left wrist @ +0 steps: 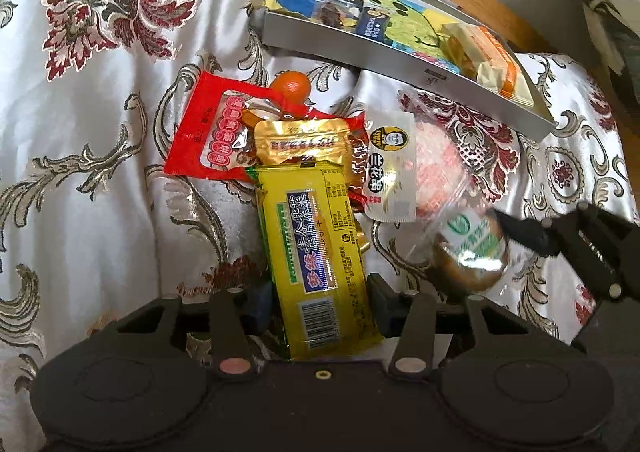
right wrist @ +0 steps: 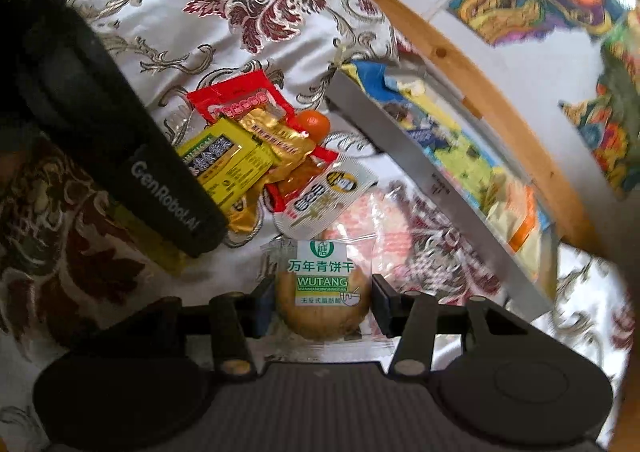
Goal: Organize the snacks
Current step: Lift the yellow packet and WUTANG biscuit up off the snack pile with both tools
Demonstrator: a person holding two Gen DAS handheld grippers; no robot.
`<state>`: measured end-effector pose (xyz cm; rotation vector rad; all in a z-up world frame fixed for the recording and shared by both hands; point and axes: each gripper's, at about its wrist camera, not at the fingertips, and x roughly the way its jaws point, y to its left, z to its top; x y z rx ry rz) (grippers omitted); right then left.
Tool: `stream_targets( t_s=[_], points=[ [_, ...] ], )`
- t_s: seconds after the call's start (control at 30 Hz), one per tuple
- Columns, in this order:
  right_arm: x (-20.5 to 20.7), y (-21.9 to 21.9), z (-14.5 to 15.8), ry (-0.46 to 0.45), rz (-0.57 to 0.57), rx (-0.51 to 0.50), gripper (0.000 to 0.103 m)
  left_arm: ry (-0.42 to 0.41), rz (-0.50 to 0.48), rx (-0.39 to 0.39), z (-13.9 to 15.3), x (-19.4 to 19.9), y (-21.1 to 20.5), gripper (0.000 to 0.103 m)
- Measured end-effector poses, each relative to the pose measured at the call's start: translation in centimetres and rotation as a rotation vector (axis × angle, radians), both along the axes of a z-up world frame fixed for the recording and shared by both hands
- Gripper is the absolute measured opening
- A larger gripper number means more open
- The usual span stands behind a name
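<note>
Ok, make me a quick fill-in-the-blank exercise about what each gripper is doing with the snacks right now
1. The left gripper has its fingers either side of a ____ snack bar.
2. The round biscuit sits between the fingers of the ____ gripper.
3. The small orange fruit lies beside the ____ packet.
4. The grey tray already holds ____.

Missing words: yellow; right; red; snacks
</note>
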<state>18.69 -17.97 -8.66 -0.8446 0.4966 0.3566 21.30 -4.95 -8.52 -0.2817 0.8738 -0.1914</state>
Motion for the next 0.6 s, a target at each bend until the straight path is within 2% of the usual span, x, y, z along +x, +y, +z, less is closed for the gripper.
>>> stream_targets(
  t_s=[0.13,0.47,0.6],
  points=[
    [-0.5,0.3,0.0,-0.053,0.026,-0.039,0.053,-0.018,-0.012,0.025,0.2,-0.4,-0.2,0.049],
    [-0.4,0.1,0.3,-0.088,0.020,-0.045,0.053,-0.105,-0.099,0.156,0.9,-1.8,-1.8,0.046],
    [-0.4,0.1,0.3,-0.090,0.017,-0.048,0.053,-0.078,-0.114,0.163,0.5,-1.3,-2.0,0.046]
  ],
)
